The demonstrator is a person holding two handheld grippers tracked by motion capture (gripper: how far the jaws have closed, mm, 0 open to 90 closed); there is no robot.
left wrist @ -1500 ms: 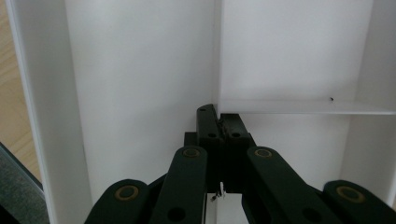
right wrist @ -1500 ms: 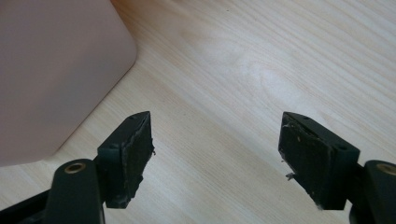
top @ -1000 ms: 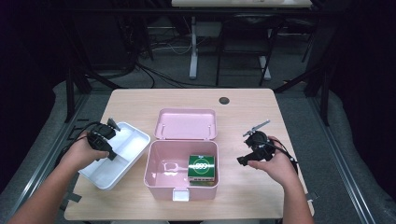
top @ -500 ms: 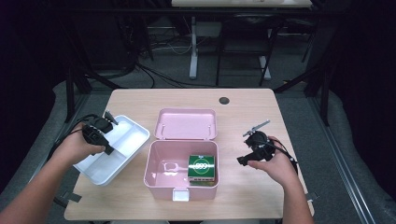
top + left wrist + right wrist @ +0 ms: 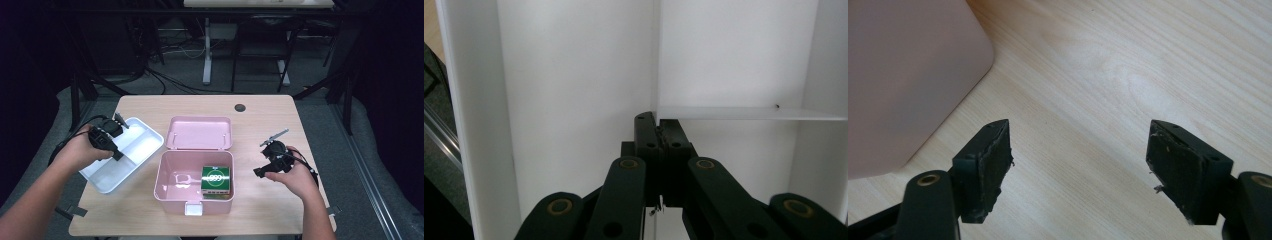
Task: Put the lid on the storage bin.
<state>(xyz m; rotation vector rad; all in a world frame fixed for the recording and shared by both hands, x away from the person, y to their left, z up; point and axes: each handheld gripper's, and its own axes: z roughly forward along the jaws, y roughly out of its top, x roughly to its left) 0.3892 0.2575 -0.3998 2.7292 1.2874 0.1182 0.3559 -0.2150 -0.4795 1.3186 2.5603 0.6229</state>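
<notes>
White plastic divided tray (image 5: 134,150) is lying tilted at the table's (image 5: 280,115) left edge, one corner overhanging; left gripper (image 5: 119,122) is pinching its thin inner divider, jaws pressed together. Right gripper (image 5: 265,159) is hovering with jaws spread over bare wood right of the pink box (image 5: 172,187).

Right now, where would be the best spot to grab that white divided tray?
Probably the thin upright divider wall inside the white tray, pinched from above. It is a narrow ridge that closed jaws fit around, and the left gripper already clamps it there; the outer rim would likely serve too.
</notes>
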